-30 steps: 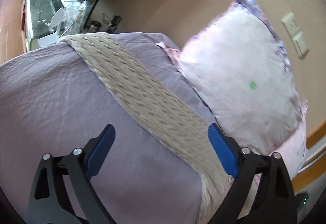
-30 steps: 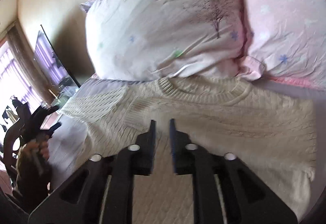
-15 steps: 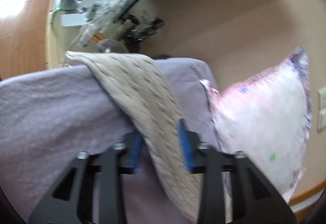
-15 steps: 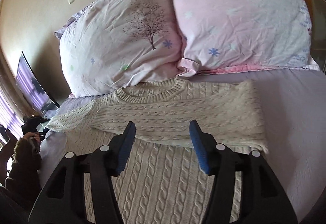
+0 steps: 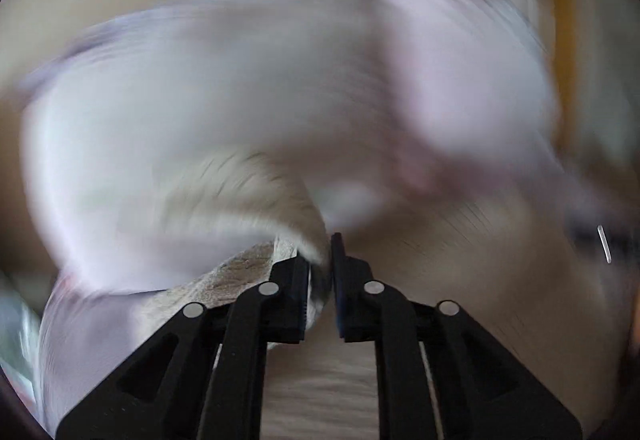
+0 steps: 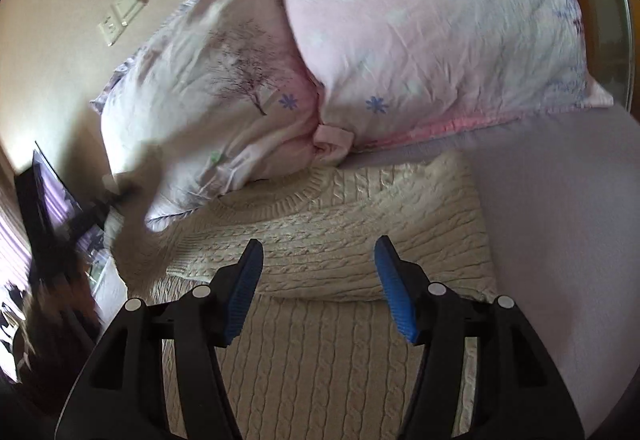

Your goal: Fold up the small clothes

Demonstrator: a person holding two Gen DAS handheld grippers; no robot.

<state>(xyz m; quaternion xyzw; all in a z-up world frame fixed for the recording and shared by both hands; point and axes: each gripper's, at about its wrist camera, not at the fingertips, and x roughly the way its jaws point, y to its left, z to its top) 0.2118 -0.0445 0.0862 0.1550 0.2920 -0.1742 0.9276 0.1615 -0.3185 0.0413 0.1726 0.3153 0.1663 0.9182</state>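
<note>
Pinching the sweater's sleeve, our left gripper has its fingers pressed together on the cream knit, the view around it badly blurred. Over on the right, we hold the right gripper with its blue pads spread wide apart, gripping nothing, above the cream cable-knit sweater. It lies on the lilac bedsheet, collar towards two pink pillows, one sleeve already folded across the chest.
</note>
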